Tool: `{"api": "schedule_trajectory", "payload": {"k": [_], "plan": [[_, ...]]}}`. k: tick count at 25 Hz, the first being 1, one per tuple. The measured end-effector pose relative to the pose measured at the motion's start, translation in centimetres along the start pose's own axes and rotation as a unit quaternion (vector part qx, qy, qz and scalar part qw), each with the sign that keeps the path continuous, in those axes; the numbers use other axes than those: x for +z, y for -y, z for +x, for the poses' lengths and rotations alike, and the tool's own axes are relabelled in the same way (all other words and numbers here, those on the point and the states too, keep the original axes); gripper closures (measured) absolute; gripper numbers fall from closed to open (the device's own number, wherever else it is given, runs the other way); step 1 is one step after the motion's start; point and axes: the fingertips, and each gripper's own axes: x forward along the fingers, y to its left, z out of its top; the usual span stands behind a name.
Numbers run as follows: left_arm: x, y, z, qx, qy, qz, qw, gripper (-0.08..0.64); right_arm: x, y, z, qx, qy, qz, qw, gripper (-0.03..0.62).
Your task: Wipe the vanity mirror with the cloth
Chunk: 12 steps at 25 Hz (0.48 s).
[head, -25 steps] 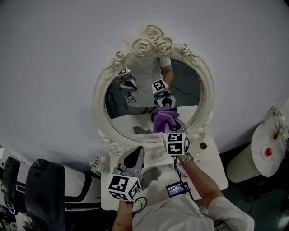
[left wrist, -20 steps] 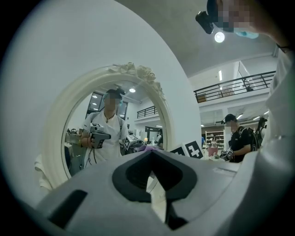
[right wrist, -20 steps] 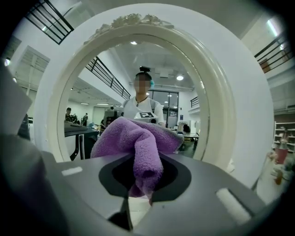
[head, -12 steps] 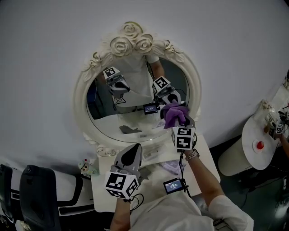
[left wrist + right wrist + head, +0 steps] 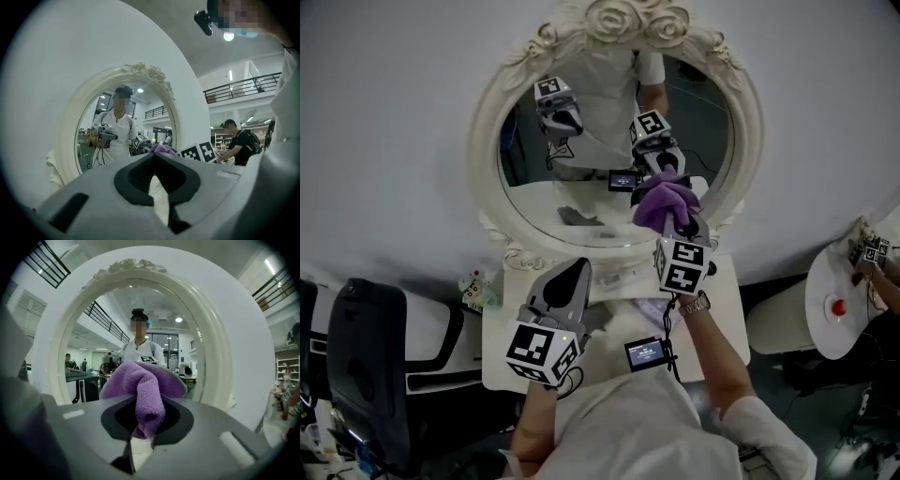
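Right gripper [image 5: 679,228] clenched on purple cloth [image 5: 665,201]. Cloth bunched ahead of jaws, at lower-right area of vanity mirror [image 5: 534,202]; contact unconfirmed. Remaining glass extends left and upward. Left gripper [image 5: 569,278] closed, empty, farther from glass.
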Motion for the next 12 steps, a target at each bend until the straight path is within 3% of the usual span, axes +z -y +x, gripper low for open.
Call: {"api": "schedule_trajectory", "payload": {"k": [5,12], "plan": [[0.3,-2.1,-3.4,0.044,0.007,0.011,0.9989,0.557,-1.1,-8.1,0.3,0.064,0.0,-0.001,0.998,0.534],[-0.6,-5.5,-7.7,0.103,0.007,0.005,0.9947,0.557,-4.5,-20.0,1.1,0.165,-0.036,-0.04,0.985,0.534]]}}
